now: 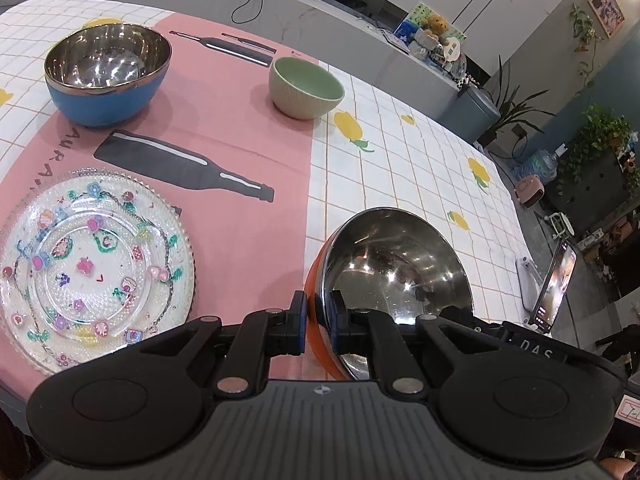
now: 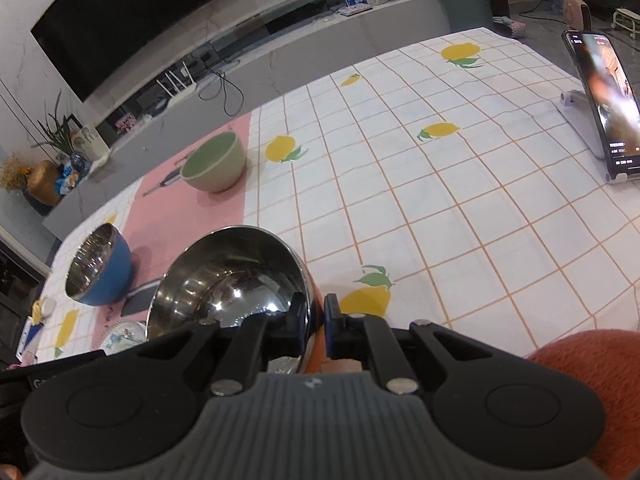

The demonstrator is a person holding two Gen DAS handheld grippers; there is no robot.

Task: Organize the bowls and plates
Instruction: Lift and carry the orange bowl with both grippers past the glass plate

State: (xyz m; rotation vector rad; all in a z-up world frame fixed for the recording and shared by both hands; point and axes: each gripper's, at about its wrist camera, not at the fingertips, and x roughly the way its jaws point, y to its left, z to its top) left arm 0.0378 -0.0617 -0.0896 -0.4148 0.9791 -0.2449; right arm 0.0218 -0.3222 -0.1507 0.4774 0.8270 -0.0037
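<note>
Fingers of both your left gripper [image 1: 319, 322] and right gripper [image 2: 316, 322] are clamping the orange bowl's [image 1: 316, 300] rim; keep it level while you are carrying it toward the blue bowl [image 1: 106, 72].

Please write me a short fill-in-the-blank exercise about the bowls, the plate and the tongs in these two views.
1. Both the left tongs and the right tongs are shut on the rim of the ____ bowl.
2. The clear plate lies on the ____ cloth.
3. The small bowl is ____ inside.

Missing words: orange; pink; green
</note>
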